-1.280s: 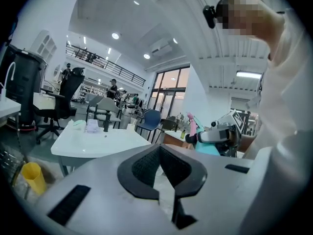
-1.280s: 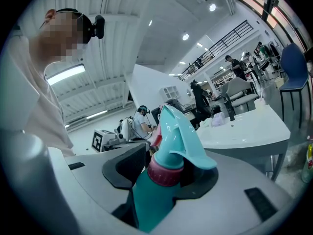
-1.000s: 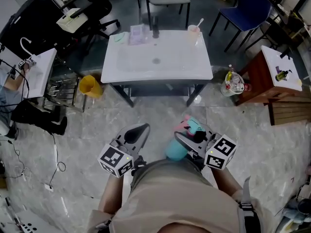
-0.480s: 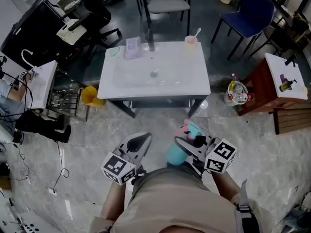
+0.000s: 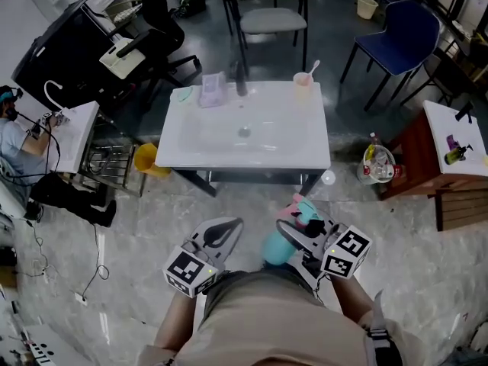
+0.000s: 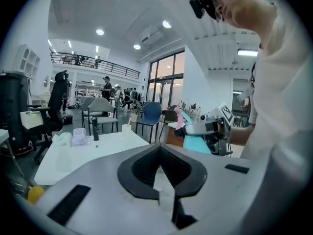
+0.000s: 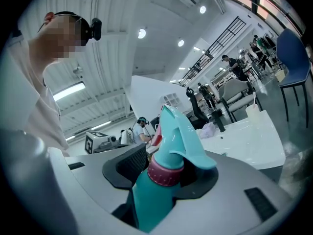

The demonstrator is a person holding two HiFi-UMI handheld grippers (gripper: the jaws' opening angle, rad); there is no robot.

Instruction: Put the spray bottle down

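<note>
While the white table (image 5: pixel 252 158) has drawn nearer in the head view, the spray bottle (image 5: pixel 275 248) is not yet down — the right gripper (image 5: pixel 293 232) clamps its neck, and the left gripper (image 5: pixel 226 228) comes along closed and empty.

Teal spray bottle (image 7: pixel 156 195), pink collar, gripped by right gripper (image 7: pixel 165 166)

Large open-plan lab hall, shared by several workers

A white rectangular worktop (image 5: pixel 252 147) stands on a grey marbled floor (image 5: pixel 114 227) among loose chairs. A person (image 5: pixel 19 143) works at a white side desk (image 5: pixel 72 132), and a railed upper gallery (image 6: pixel 95 62) overlooks tall glass doors (image 6: pixel 166 84).
</note>
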